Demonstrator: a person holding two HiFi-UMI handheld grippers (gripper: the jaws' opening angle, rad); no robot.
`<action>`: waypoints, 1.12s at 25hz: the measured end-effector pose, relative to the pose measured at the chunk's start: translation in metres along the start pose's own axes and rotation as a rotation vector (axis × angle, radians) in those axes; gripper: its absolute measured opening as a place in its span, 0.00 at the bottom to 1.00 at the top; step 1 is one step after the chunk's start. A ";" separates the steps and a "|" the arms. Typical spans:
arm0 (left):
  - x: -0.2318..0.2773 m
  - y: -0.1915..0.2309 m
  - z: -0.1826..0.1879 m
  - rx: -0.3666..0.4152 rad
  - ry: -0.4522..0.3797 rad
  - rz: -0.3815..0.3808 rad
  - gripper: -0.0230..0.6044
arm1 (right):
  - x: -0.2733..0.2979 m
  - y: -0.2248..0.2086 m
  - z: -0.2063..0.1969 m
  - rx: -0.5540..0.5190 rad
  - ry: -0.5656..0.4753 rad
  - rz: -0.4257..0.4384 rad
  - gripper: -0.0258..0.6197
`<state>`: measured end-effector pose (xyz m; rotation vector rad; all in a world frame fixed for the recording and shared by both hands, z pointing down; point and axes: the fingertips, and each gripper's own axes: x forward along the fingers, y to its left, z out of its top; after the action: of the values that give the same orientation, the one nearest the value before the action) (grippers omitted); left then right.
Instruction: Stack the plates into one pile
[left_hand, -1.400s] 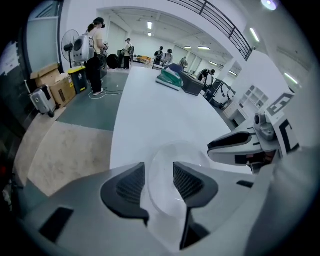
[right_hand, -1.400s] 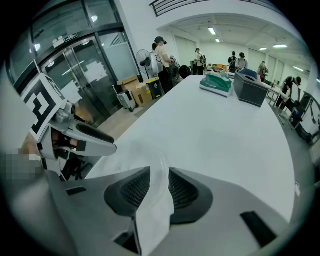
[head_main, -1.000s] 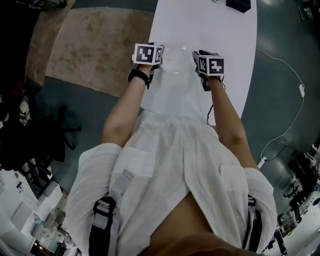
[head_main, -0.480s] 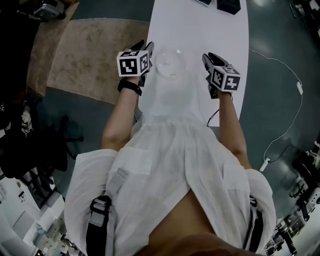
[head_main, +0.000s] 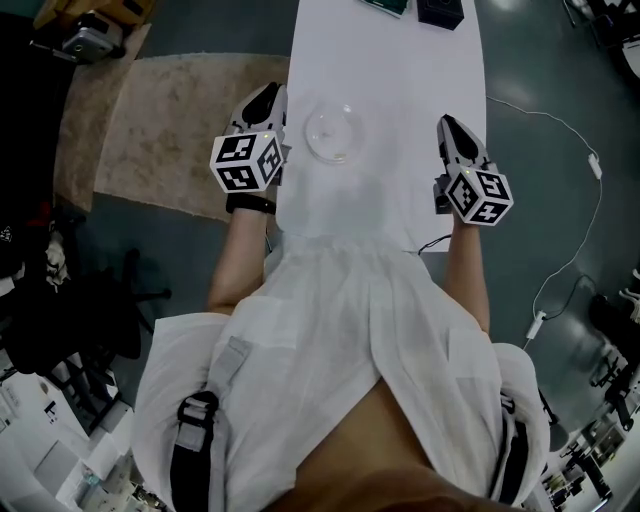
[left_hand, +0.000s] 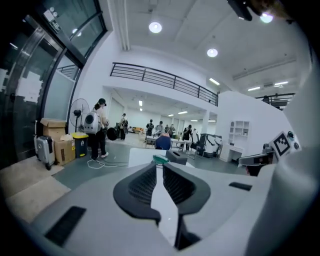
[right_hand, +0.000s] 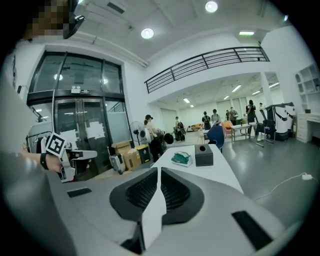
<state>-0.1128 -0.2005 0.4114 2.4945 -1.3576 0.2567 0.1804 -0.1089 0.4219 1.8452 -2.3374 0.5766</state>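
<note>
A pile of clear glass plates (head_main: 335, 133) rests on the white table (head_main: 400, 80) in the head view. My left gripper (head_main: 264, 98) hovers to its left, over the table's edge. My right gripper (head_main: 446, 126) hovers off to the right, well apart from the pile. Neither touches the plates. Both point about level down the table, so the plates are out of both gripper views. The left gripper (left_hand: 159, 167) has just been closing and stands shut with nothing between its jaws. The right gripper (right_hand: 158, 172) has likewise just closed on nothing.
A black box (right_hand: 203, 155) and a green item (right_hand: 181, 158) sit at the table's far end. A beige rug (head_main: 170, 110) lies left of the table and a white cable (head_main: 570, 130) trails on the floor at the right. People stand far off in the hall.
Both grippers have risen from beside the plates and spread apart, left going left, right going right. Their jaws have closed empty. The plates have stayed put on the table.
</note>
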 end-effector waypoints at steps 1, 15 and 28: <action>-0.005 -0.003 0.006 0.002 -0.033 -0.019 0.11 | -0.007 0.000 0.008 -0.005 -0.034 -0.002 0.10; -0.048 -0.022 0.058 0.105 -0.243 -0.127 0.07 | -0.084 -0.001 0.078 -0.167 -0.282 -0.058 0.08; -0.049 -0.040 0.074 0.139 -0.285 -0.175 0.07 | -0.103 0.018 0.106 -0.292 -0.371 -0.042 0.08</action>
<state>-0.1038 -0.1662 0.3207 2.8327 -1.2455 -0.0469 0.2056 -0.0488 0.2881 1.9868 -2.4224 -0.1240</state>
